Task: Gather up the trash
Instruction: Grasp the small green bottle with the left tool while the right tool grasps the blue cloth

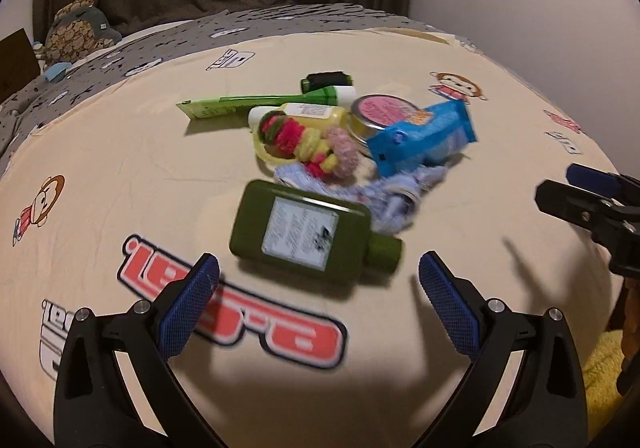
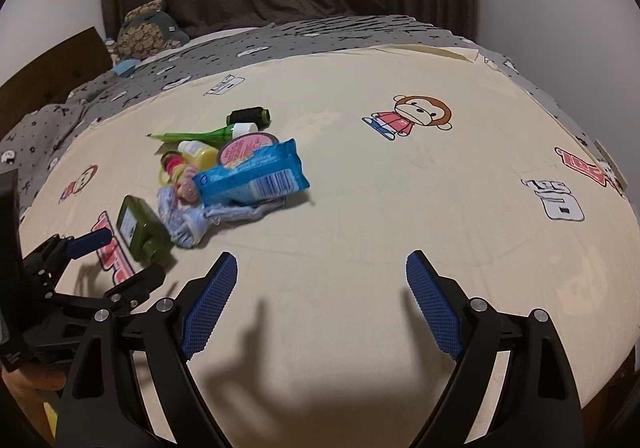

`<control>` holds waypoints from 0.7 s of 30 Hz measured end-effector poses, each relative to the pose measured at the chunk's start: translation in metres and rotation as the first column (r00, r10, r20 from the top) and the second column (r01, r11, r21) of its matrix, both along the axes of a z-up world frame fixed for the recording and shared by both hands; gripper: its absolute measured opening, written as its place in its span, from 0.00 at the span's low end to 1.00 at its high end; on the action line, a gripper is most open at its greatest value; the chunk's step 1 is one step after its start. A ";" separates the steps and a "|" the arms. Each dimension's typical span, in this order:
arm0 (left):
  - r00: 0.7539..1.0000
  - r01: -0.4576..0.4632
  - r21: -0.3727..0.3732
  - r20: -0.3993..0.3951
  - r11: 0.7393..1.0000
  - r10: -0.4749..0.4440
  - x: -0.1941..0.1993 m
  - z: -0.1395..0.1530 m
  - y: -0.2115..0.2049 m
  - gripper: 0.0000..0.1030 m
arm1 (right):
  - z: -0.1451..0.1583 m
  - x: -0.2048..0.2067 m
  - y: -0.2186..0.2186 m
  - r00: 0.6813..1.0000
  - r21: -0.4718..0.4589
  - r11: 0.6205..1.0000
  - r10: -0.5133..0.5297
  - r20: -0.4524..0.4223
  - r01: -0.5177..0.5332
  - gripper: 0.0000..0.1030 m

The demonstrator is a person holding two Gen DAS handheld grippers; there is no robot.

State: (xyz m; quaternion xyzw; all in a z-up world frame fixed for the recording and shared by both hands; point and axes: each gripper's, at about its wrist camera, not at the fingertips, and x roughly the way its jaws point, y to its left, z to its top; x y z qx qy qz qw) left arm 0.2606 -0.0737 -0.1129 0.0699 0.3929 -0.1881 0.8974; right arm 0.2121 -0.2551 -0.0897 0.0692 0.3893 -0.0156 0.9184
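Left gripper (image 1: 318, 282): jaws apart, nothing between the pads, positioned at the bottom centre of the left wrist view above the bed sheet (image 1: 120, 152).

Right gripper (image 2: 320, 280): jaws apart, nothing held, at the bottom centre of the right wrist view. Only bare sheet lies directly ahead of it.

Nearest item: the green bottle (image 1: 308, 234). It lies flat just beyond the left fingertips, slightly above frame centre-bottom. Its long axis runs roughly left to right across the frame, cap toward the right, tilted slightly downward at the cap end. In the right wrist view the bottle sits at the lower left, well apart from the right gripper. The left gripper is therefore the nearer one, and the open jaws probably need turning to span the bottle's narrow side.

Next, touching or overlapping behind the bottle: a pale blue cloth (image 1: 394, 200), a knitted multicolour toy (image 1: 304, 142) and a blue snack packet (image 1: 424, 132) toward the centre right.

Farther back: a pink-lidded tin (image 1: 378, 110), a yellow bottle (image 1: 304, 113), a green tube (image 1: 256, 102) lying left to right, and a dark spool (image 1: 328, 80) at the far edge of the pile.

No trash container is visible in either view.
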 end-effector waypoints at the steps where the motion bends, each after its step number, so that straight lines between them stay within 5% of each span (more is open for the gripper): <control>1: 1.000 0.001 -0.004 -0.006 1.000 -0.001 0.004 -0.001 0.000 0.92 | -0.001 0.003 0.001 1.000 -0.004 1.000 0.001 -0.004 -0.001 0.85; 5: 0.999 0.022 -0.017 -0.028 1.000 -0.022 0.008 -0.003 0.001 0.80 | -0.005 0.013 0.003 1.000 -0.006 1.000 -0.002 -0.011 0.002 0.85; 21: 0.993 -0.108 0.026 -0.047 0.994 0.109 -0.017 0.011 0.065 0.80 | -0.024 0.054 0.074 0.988 0.038 0.989 0.142 -0.056 -0.140 0.85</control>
